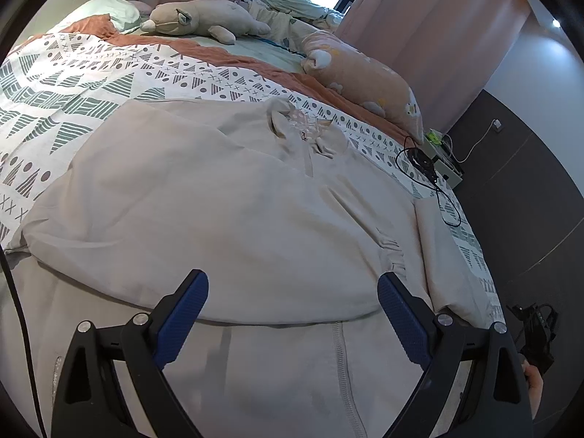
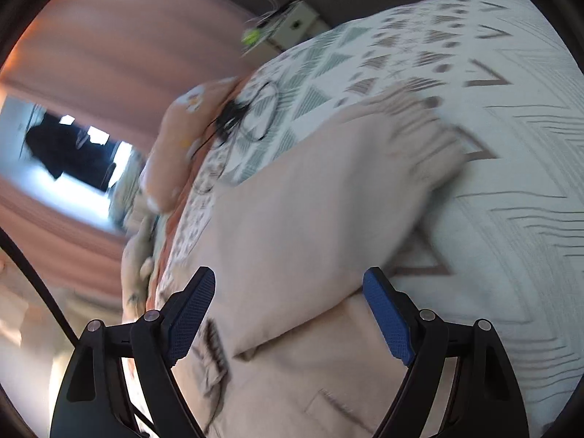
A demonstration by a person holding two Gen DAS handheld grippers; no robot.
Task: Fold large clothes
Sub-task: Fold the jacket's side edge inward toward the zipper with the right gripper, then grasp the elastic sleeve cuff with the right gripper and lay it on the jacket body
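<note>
Left wrist view. The left gripper [image 1: 293,314] hangs over the near half of a beige jacket [image 1: 226,211], its blue-padded jaws spread wide with nothing between them. The jacket lies flat on the bed directly below and ahead of the jaws. One part is folded across the body, and the edge of that fold runs across just beyond the fingertips. The zipper [image 1: 343,365] shows beneath the fold, between the two fingers [image 1: 182,314]. The collar [image 1: 310,135] lies at the far end, well apart from the gripper. A gathered cuff [image 1: 392,255] rests just beside the right-hand pad.

The jacket rests on a patterned bedspread [image 1: 73,84] printed with grey triangles. Further off lie a plush toy [image 1: 208,18], a pale pillow [image 1: 109,7] and a peach cushion [image 1: 365,76]. A black cable [image 1: 434,182] coils on the bed's right edge, near a small box [image 1: 450,175] set against the dark wall. Pink curtains [image 1: 419,36] hang behind.

Right wrist view (blurred). The right gripper [image 2: 289,314] also stands with its jaws wide apart and empty. A sleeve [image 2: 328,197] of the jacket lies on the bedspread ahead of the fingertips, its ribbed cuff [image 2: 423,135] at the far end. The sleeve crosses between the two pads without touching either. The cable [image 2: 252,116] and cushion [image 2: 182,146] appear beyond.
</note>
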